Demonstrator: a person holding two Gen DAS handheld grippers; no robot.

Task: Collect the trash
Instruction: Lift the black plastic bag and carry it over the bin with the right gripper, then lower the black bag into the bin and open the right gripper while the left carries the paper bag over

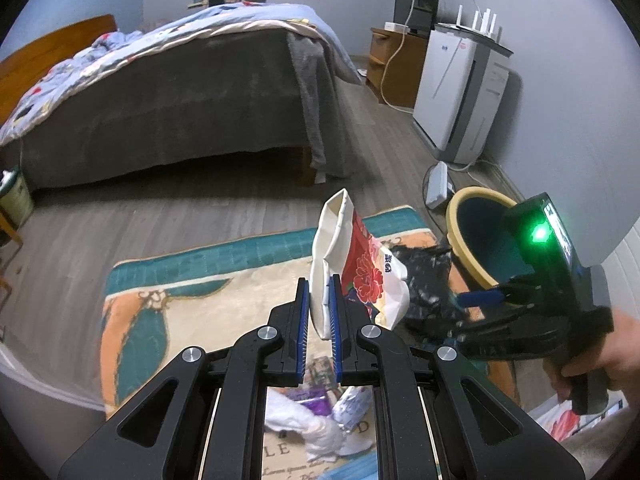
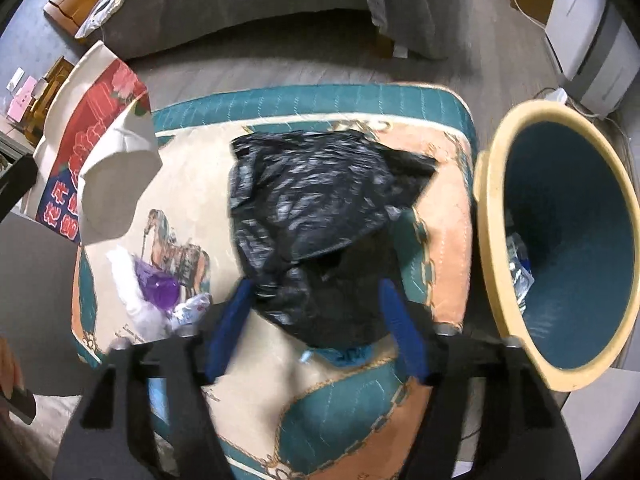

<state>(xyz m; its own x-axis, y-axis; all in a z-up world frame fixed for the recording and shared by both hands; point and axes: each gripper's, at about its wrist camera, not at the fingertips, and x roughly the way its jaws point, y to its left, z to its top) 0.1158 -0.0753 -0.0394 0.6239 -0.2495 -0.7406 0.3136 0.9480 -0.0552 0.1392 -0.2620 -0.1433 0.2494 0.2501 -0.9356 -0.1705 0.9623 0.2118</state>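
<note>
Blue-tipped right tongs (image 2: 316,320) sit half-wide round the black bag (image 2: 320,216) – I should pinch low – left tongs (image 1: 320,312) hold the paper bag (image 1: 352,264).

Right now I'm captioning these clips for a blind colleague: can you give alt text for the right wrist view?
The right gripper points down with its blue fingers either side of a crumpled black plastic bag on a patterned rug. A yellow-rimmed bin stands right; a red-and-white paper bag is at left.
</note>
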